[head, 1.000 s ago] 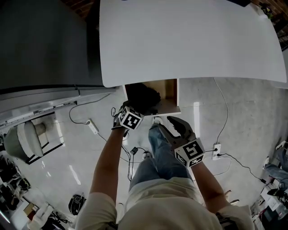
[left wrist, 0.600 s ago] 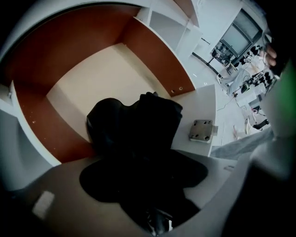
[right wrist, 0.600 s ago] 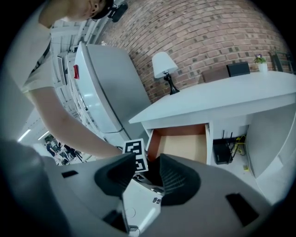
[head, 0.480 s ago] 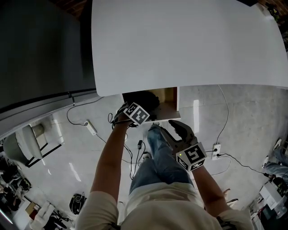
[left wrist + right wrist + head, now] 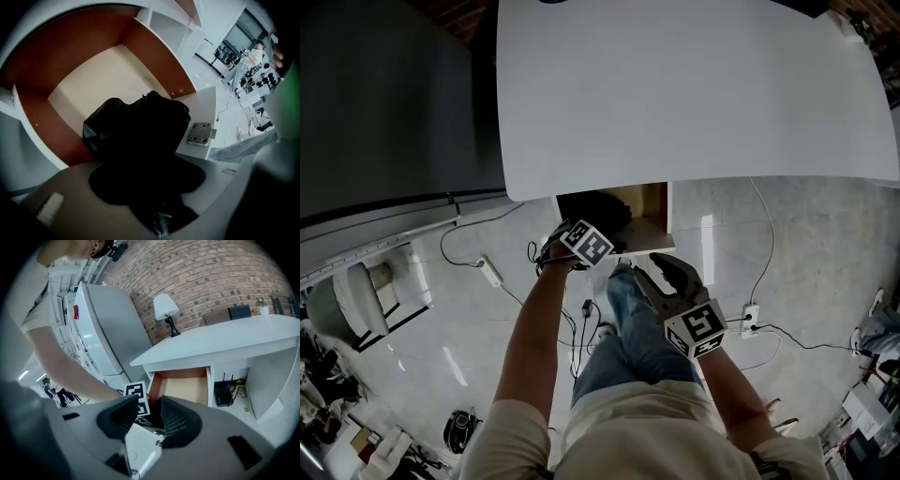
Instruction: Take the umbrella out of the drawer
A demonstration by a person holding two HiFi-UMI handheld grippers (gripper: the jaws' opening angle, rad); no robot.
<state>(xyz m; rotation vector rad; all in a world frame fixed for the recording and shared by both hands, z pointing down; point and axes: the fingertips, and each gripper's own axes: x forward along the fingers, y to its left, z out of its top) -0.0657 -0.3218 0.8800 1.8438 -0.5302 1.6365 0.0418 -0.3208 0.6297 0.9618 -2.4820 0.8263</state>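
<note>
I've got a white desk [image 5: 694, 94] in front, a white lamp [image 5: 165, 307] standing on it before the brick wall [image 5: 211, 273], a power strip [image 5: 493, 269] lying on the floor [image 5: 469, 323].

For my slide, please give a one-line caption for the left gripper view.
A black umbrella lies inside the open, brown-walled drawer.

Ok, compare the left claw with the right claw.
The left claw points down into the drawer; the right claw hangs outside it. The left claw's jaws are closing around the black umbrella; the right claw's jaws stand apart, empty. Both carry marker cubes.
</note>
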